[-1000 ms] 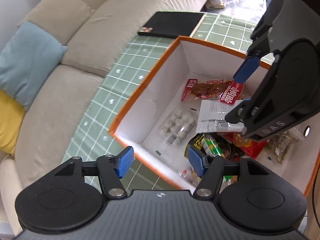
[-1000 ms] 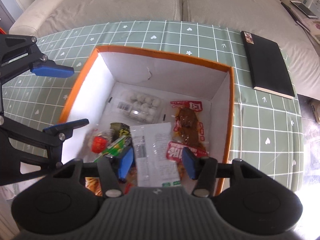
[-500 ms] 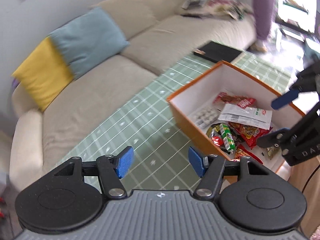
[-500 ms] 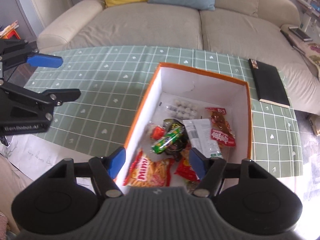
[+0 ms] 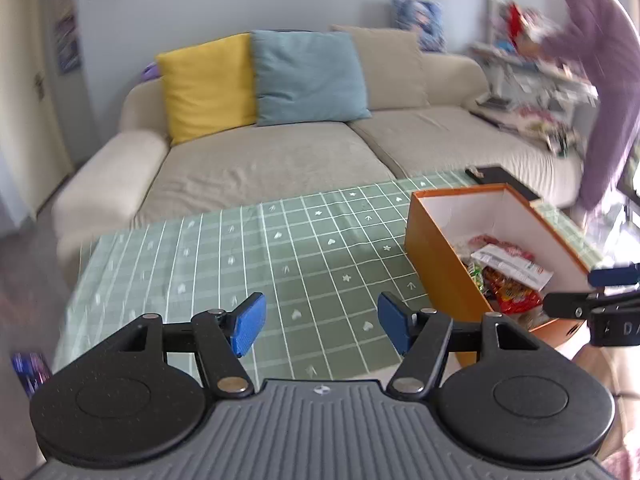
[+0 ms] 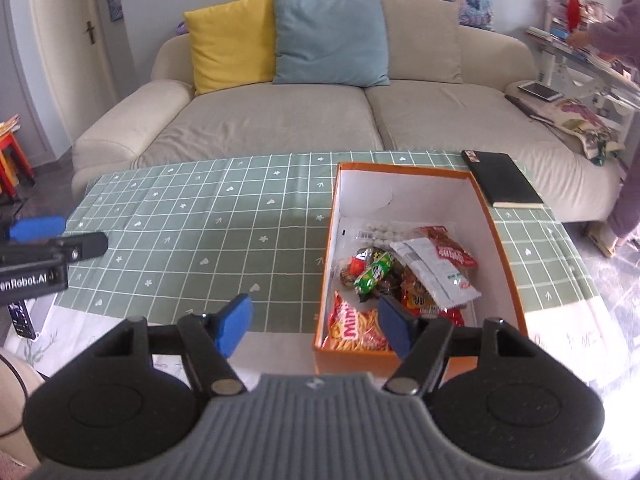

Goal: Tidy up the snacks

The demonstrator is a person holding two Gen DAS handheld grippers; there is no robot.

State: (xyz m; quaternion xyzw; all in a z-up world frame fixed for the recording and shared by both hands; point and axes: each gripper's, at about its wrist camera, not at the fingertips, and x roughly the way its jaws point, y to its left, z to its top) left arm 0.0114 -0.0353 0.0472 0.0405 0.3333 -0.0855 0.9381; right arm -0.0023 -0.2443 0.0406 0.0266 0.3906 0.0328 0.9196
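Observation:
An orange box (image 6: 502, 240) with white inside stands on the green checked tablecloth (image 6: 200, 240). It holds several snack packets: a white packet (image 6: 436, 272), a red packet (image 6: 448, 250), a green wrapper (image 6: 374, 273), an orange-red bag (image 6: 356, 326) and a tray of white balls (image 6: 380, 233). The box also shows in the left wrist view (image 5: 440, 272). My left gripper (image 5: 318, 322) is open and empty, above the cloth left of the box. My right gripper (image 6: 314, 324) is open and empty, above the box's near left corner.
A black notebook (image 6: 500, 178) lies on the cloth right of the box. A beige sofa (image 6: 320, 120) with yellow and blue cushions stands behind the table. A person in purple (image 5: 600, 80) stands at the far right. A red stool (image 6: 10, 152) stands at the left.
Both grippers have pulled back and up, away from the box, staying open and empty. The white packet now lies in the box with the other snacks.

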